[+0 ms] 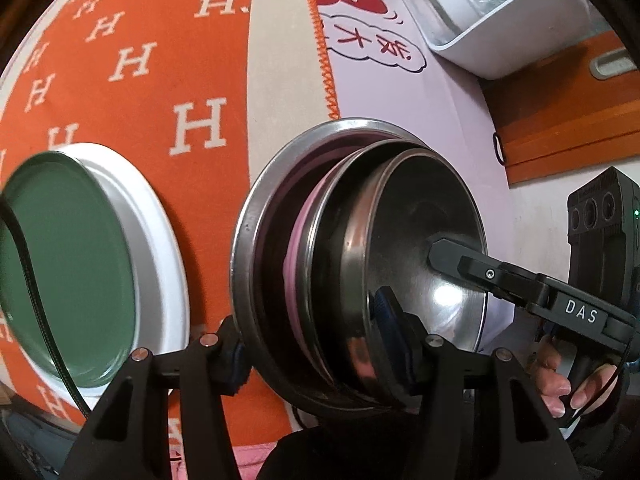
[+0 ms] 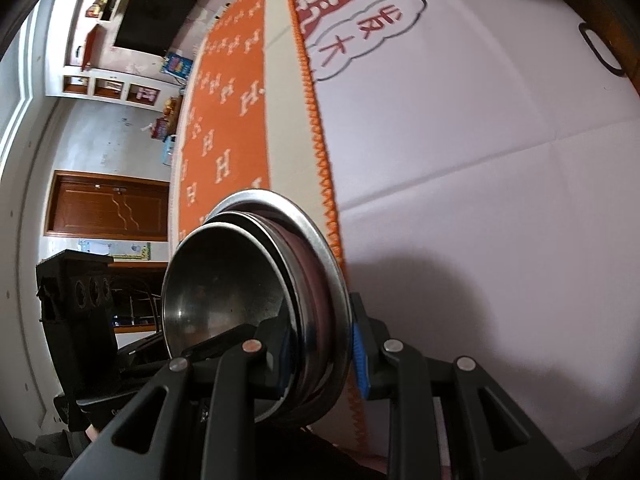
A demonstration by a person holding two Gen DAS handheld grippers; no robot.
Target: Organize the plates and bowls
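A stack of nested steel dishes, a wide steel plate (image 1: pixel 256 208) with a pink one and a steel bowl (image 1: pixel 416 248) inside, is held tilted on edge above the table. My left gripper (image 1: pixel 320 356) is shut on the stack's near rim. My right gripper (image 2: pixel 320 356) is shut on the same stack (image 2: pixel 320 256) from the other side; its finger shows in the left wrist view (image 1: pixel 452 256) inside the bowl. A green plate with a white rim (image 1: pixel 76 264) lies on the orange cloth to the left.
An orange cloth with white H letters (image 1: pixel 152 80) covers the left of the table, a pale lilac printed cloth (image 2: pixel 480 160) the right. A white plastic dish rack (image 1: pixel 500 12) stands at the far right. A black hair tie (image 1: pixel 498 148) lies near the wooden edge.
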